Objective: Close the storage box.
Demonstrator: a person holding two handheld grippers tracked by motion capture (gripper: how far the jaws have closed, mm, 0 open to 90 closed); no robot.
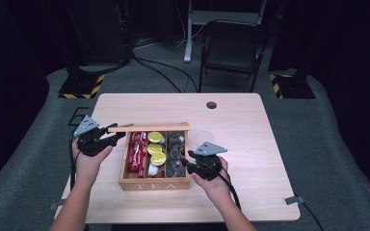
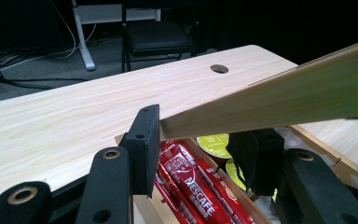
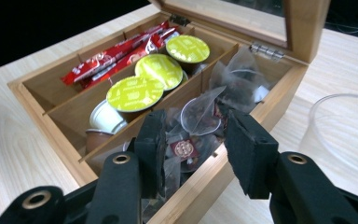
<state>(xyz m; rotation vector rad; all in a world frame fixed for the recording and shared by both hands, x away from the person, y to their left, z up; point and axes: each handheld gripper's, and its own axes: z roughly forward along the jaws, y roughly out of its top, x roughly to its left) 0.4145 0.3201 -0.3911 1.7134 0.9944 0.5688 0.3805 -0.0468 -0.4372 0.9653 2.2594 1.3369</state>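
A wooden box marked TEA (image 1: pixel 154 185) stands mid-table with its glass-paned lid (image 1: pixel 149 127) raised. My left gripper (image 1: pixel 118 136) is shut on the lid's left end; in the left gripper view the lid (image 2: pixel 279 93) runs between the pads of that gripper (image 2: pixel 200 140). The box holds red Nescafe sticks (image 1: pixel 137 151) on the left, yellow-green capsules (image 1: pixel 156 148) in the middle and clear pyramid tea bags (image 1: pixel 176 154) on the right. My right gripper (image 1: pixel 188 163) hovers open at the right compartment. In the right gripper view its jaws (image 3: pixel 196 135) stand either side of the tea bags (image 3: pixel 200 116), not pressing them.
A clear plastic cup (image 3: pixel 345 130) stands on the table just right of the box. The tabletop has a cable hole (image 1: pixel 211 105) near its far edge and a clip (image 1: pixel 293 199) at the near right corner. A folding chair (image 1: pixel 231 48) stands beyond the table.
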